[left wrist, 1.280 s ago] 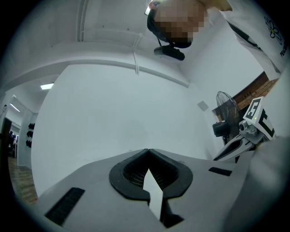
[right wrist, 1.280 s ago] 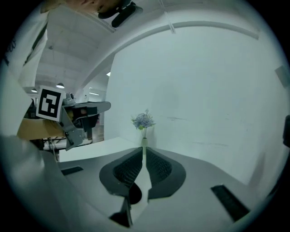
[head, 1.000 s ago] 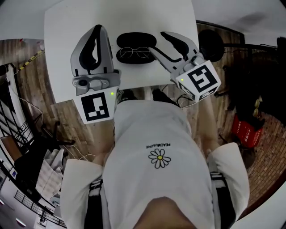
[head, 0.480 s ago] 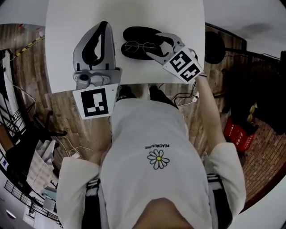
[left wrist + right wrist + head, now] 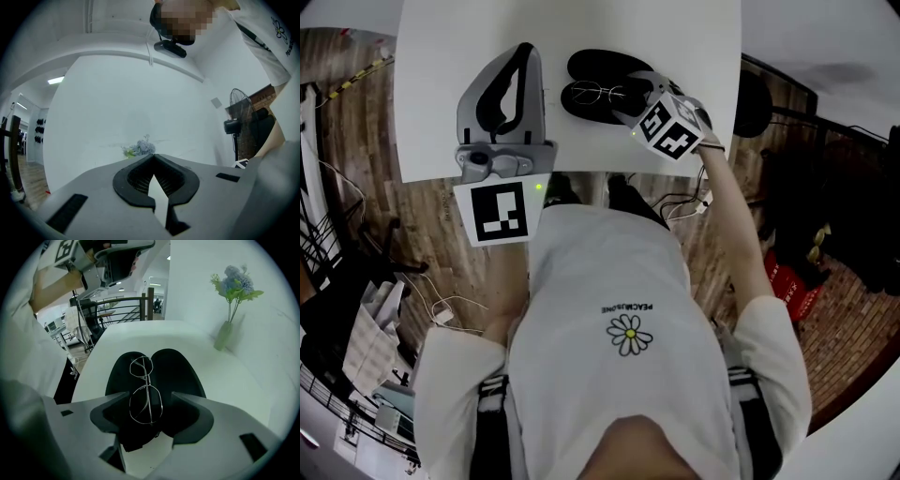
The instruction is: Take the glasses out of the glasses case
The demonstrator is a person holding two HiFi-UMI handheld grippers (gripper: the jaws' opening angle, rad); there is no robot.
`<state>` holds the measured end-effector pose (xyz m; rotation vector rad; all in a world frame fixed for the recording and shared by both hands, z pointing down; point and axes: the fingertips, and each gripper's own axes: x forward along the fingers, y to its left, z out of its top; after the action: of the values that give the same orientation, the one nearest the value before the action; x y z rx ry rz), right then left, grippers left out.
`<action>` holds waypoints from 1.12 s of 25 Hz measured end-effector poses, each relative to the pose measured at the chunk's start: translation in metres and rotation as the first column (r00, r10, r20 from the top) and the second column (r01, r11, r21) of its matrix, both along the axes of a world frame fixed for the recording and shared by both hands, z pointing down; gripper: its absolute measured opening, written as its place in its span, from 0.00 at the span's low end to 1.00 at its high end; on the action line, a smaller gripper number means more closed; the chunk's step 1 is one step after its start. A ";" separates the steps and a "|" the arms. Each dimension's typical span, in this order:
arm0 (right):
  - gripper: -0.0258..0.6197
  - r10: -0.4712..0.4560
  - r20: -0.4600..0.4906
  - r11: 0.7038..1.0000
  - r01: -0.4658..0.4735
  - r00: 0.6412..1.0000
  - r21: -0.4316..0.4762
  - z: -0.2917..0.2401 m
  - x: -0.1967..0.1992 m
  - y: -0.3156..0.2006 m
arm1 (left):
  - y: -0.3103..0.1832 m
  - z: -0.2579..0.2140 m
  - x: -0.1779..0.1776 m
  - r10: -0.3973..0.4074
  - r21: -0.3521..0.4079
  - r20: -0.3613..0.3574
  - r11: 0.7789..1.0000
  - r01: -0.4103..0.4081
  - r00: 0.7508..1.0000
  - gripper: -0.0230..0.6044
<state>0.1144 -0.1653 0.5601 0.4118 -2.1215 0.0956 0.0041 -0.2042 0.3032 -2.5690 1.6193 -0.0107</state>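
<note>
my right gripper (image 5: 150, 411) tilts down over the open black glasses case (image 5: 178, 371) on the white table (image 5: 225, 376). its jaws are opening, one on either side of the wire glasses (image 5: 145, 389) lying in the case, not pressing them. my left gripper (image 5: 153, 164) is closed on nothing, beside the case.

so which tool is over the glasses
The right tool: it points down at the glasses in the open black case, jaws opening with one lens between them, untouched. The left tool is off beside the case, jaws shut on nothing.
</note>
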 end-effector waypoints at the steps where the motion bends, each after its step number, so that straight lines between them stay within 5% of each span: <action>1: 0.42 -0.005 -0.008 1.000 0.005 1.000 0.000 0.001 -0.001 0.001 | 0.001 0.001 -0.003 -0.002 -0.003 0.000 1.000 0.002 1.000 0.06; 13: 0.41 0.139 0.102 0.982 -0.123 0.985 -0.147 0.005 0.004 0.000 | 0.002 0.005 -0.011 -0.026 -0.012 -0.012 1.000 0.026 1.000 0.06; 21: 0.41 0.099 0.155 0.984 -0.073 0.983 -0.162 -0.003 -0.005 0.002 | 0.000 0.004 -0.011 -0.028 -0.011 -0.005 1.000 0.028 1.000 0.06; 28: 0.39 0.165 0.197 0.972 -0.125 0.966 -0.201 -0.005 -0.006 -0.009 | -0.003 0.005 -0.013 -0.031 -0.016 0.000 0.999 0.031 1.000 0.06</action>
<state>0.1081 -0.1744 0.5556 0.4622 -2.2648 0.4390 -0.0086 -0.2076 0.3083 -2.5554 1.6652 -0.0255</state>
